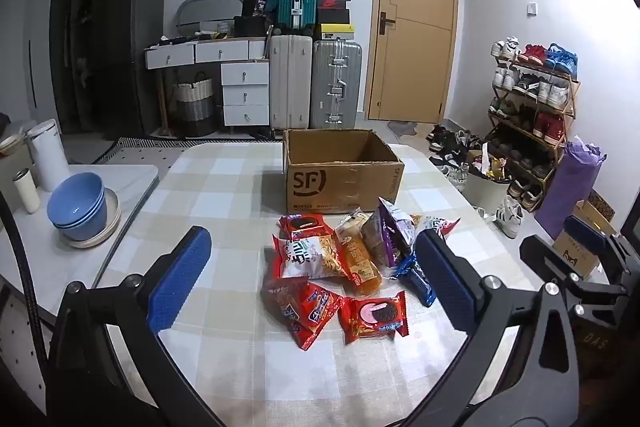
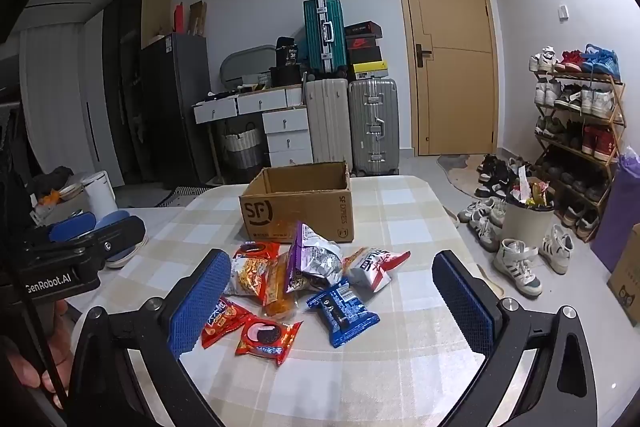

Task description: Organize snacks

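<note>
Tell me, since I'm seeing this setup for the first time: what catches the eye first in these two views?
A bright heap of snack packets, mostly red and orange with one blue packet, lies in the middle of the checked tablecloth. Just behind it stands an open cardboard box, seemingly empty. In the foreground the left gripper and right gripper frame the heap, both wide open and holding nothing.

Counter (image 1: 224,187) covered in beige-and-white checked cloth. Open cardboard box (image 1: 340,179) sits on far part, upright. Just in front of box, loose pile of snack packets (image 1: 340,263): red, orange, purple, blue wrappers, some overlapping, some flat on cloth.
</note>
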`<state>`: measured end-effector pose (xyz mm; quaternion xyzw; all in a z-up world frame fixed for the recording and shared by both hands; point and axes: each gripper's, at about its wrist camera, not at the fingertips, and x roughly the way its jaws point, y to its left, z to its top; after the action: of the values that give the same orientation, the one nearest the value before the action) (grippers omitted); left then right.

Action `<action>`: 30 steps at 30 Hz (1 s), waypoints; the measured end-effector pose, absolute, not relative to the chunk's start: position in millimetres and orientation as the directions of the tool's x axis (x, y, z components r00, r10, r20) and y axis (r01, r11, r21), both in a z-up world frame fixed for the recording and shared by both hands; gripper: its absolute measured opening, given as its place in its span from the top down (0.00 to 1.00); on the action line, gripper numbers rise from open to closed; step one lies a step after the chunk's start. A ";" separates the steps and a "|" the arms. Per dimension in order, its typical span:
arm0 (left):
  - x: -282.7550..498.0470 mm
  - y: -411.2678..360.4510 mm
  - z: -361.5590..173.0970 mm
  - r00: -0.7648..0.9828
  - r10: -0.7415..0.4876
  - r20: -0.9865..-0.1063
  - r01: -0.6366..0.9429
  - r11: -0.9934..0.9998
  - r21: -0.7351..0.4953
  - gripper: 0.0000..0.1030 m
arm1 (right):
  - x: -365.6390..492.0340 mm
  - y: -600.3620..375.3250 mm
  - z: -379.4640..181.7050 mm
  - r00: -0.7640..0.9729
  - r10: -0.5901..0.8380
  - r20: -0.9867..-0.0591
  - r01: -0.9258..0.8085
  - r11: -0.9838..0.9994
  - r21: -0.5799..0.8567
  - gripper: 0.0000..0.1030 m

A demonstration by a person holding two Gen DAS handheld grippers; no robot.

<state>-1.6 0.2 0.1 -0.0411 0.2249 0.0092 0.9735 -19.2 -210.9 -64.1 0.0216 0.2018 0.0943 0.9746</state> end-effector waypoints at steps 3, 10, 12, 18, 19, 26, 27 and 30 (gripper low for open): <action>-5.3 0.9 0.2 0.897 0.005 -0.441 -0.041 0.997 -0.073 0.01 | -19.5 -211.0 -64.0 0.900 0.195 -0.390 -0.177 0.981 0.083 0.00; -4.0 0.1 0.0 0.890 0.013 -0.457 -0.044 0.997 -0.058 0.01 | -18.7 -210.5 -64.5 0.899 0.195 -0.393 -0.178 0.981 0.081 0.00; -5.6 0.4 -0.1 0.888 0.012 -0.459 -0.044 0.997 -0.059 0.01 | -17.9 -210.3 -65.1 0.898 0.195 -0.394 -0.179 0.981 0.077 0.00; -3.8 -0.5 -2.2 0.887 0.010 -0.461 -0.039 0.998 -0.054 0.01 | -19.9 -204.8 -60.0 0.895 0.207 -0.395 -0.193 0.978 0.076 0.00; -3.8 -0.7 -2.5 0.887 0.011 -0.462 -0.040 0.998 -0.053 0.01 | -19.5 -204.7 -59.7 0.895 0.207 -0.396 -0.192 0.978 0.076 0.00; -5.6 -0.8 -4.3 0.885 0.007 -0.465 -0.038 0.998 -0.057 0.01 | -17.9 -204.1 -63.8 0.894 0.209 -0.397 -0.195 0.978 0.076 0.00; -4.7 -0.5 -4.1 0.885 0.007 -0.466 -0.038 0.998 -0.057 0.01 | -17.7 -204.1 -64.0 0.893 0.211 -0.397 -0.196 0.978 0.077 0.00; -5.5 -0.1 -4.3 0.885 0.009 -0.466 -0.039 0.998 -0.056 0.01 | -17.0 -202.5 -65.0 0.893 0.210 -0.397 -0.197 0.978 0.074 0.00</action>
<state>-5.5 -0.1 -4.3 -0.0320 0.2398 0.0123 0.9702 -17.0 -202.5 -65.0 0.0158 0.2059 0.1048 0.9728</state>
